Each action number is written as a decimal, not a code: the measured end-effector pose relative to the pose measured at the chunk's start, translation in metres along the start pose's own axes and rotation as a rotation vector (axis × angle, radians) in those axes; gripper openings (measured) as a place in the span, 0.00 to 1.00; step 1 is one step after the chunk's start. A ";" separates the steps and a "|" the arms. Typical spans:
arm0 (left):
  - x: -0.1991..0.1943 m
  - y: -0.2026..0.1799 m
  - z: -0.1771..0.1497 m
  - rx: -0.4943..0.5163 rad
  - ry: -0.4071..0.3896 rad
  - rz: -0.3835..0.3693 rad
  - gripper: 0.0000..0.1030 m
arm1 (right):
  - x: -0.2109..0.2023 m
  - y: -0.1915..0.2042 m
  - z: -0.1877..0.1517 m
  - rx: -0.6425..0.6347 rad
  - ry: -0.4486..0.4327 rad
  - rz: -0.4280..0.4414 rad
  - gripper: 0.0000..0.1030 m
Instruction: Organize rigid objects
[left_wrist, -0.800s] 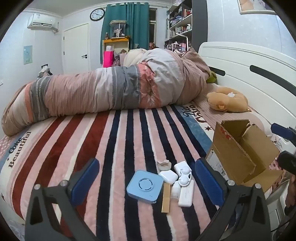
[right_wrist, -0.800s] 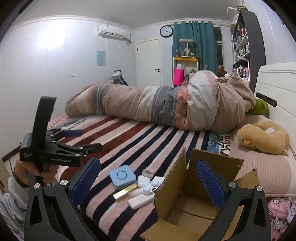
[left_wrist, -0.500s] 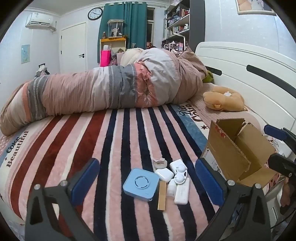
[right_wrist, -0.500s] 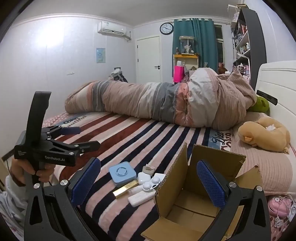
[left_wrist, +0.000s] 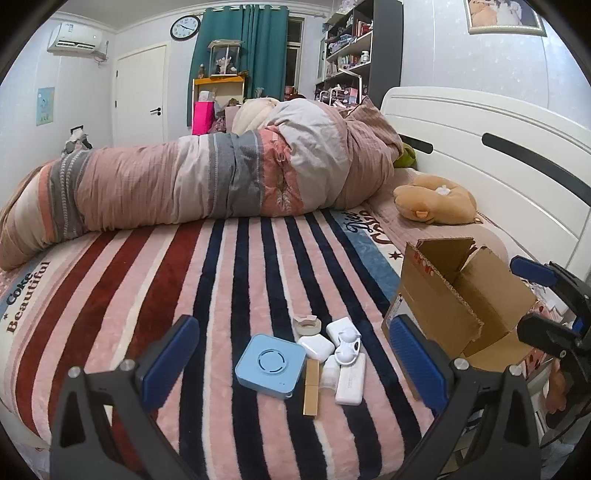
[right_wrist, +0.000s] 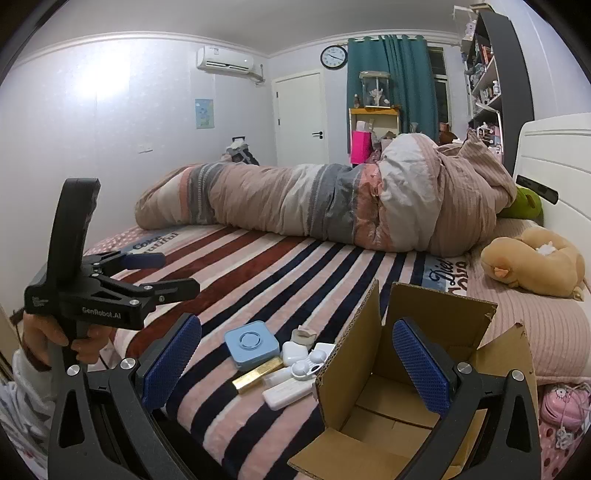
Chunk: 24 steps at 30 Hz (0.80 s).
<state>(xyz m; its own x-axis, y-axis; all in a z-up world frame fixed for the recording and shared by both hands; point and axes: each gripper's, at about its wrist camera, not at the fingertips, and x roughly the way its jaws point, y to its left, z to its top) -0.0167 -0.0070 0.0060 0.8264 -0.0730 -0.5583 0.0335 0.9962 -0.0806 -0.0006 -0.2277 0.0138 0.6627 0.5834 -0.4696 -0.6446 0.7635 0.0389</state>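
A cluster of small items lies on the striped bedspread near the bed's front edge: a light blue square box (left_wrist: 270, 365) (right_wrist: 251, 344), a gold bar (left_wrist: 311, 387) (right_wrist: 258, 375), a white power bank (left_wrist: 350, 379) (right_wrist: 288, 393), white earbud cases (left_wrist: 316, 347) (right_wrist: 295, 352) and a tape roll (left_wrist: 306, 324) (right_wrist: 303, 334). An open, empty cardboard box (left_wrist: 458, 295) (right_wrist: 417, 373) stands to their right. My left gripper (left_wrist: 291, 365) is open, hovering in front of the cluster. My right gripper (right_wrist: 295, 365) is open over the box's left flap.
A rolled striped duvet (left_wrist: 207, 181) lies across the back of the bed. A tan plush toy (left_wrist: 436, 201) rests by the white headboard (left_wrist: 491, 140). The other gripper shows in each view: the left one (right_wrist: 155, 273), the right one (left_wrist: 539, 295).
Both grippers have drawn back and risen slightly, so the cluster and box sit a little lower and smaller in view. Both stayed open and nothing on the bed moved.
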 end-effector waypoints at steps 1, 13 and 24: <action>-0.001 -0.001 0.000 0.003 -0.002 0.002 1.00 | -0.001 -0.001 0.000 0.001 -0.001 0.003 1.00; -0.005 -0.003 0.000 -0.004 -0.001 0.007 1.00 | -0.004 -0.008 0.000 0.003 0.008 0.034 1.00; -0.009 -0.005 -0.001 -0.006 -0.007 -0.005 1.00 | -0.002 -0.009 -0.003 0.007 0.014 0.044 1.00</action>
<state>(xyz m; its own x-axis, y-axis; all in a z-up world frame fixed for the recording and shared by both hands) -0.0248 -0.0110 0.0109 0.8301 -0.0776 -0.5522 0.0343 0.9955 -0.0883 0.0032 -0.2367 0.0117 0.6284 0.6128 -0.4792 -0.6703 0.7391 0.0661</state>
